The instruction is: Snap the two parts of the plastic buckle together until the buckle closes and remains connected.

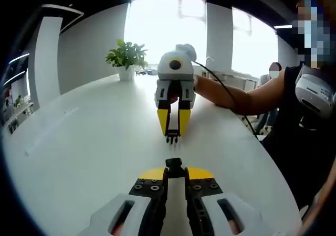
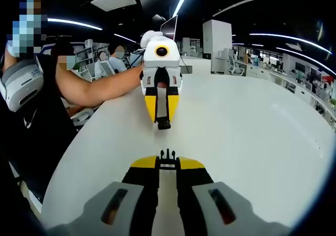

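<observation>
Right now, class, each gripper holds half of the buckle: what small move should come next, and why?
Probably ease the left gripper and right gripper straight toward each other: the pronged half already faces the socket half, with a gap of bare table between.

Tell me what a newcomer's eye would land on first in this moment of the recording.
Two yellow-tipped tools face each other nose to nose over a white table. The left hand-held gripper pinches a black socket half of the buckle, and the right hand-held gripper pinches the black pronged half, with a gap of bare table between them. A potted plant stands at the table's far end in the left gripper view.
</observation>
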`<action>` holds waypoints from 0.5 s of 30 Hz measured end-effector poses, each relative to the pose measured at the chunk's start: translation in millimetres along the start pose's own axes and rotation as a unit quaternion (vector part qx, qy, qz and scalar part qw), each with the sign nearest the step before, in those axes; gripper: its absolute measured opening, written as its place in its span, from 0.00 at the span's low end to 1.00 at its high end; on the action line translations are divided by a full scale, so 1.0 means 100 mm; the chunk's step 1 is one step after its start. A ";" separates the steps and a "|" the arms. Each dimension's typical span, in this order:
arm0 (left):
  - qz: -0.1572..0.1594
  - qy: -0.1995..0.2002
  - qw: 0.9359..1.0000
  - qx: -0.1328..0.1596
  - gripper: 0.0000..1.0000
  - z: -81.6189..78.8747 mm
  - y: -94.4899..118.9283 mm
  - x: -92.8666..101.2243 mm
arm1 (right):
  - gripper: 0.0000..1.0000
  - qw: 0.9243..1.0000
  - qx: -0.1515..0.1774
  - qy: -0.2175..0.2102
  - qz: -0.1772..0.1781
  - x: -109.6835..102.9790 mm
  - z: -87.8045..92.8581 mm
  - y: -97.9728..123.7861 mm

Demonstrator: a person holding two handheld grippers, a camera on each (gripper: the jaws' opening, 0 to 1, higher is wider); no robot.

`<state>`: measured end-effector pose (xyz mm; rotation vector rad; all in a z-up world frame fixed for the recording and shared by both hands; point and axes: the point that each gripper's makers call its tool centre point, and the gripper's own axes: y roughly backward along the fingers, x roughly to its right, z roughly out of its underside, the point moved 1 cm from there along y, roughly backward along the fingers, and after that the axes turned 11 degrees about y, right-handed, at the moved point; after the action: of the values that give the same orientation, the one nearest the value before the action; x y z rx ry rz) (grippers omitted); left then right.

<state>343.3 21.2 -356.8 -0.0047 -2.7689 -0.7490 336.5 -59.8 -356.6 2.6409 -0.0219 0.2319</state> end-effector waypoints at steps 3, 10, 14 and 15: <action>-0.001 0.000 1.000 -0.001 0.10 0.00 -0.01 0.00 | 0.10 1.000 0.000 0.000 0.000 -0.01 -0.01 -0.01; -0.001 0.000 1.000 -0.001 0.10 0.01 -0.02 0.02 | 0.11 1.000 0.000 -0.001 -0.002 -0.02 0.01 -0.02; 0.000 -0.001 1.000 -0.002 0.10 0.01 -0.02 0.02 | 0.11 1.000 0.005 -0.003 -0.004 -0.02 0.00 -0.02; 0.000 -0.001 1.000 -0.002 0.10 0.01 -0.02 0.02 | 0.11 1.000 0.006 -0.003 -0.004 -0.01 0.00 -0.02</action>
<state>341.1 19.5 -358.3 -0.0056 -2.7692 -0.7538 335.5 -57.7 -357.5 2.6534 -0.0128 0.2211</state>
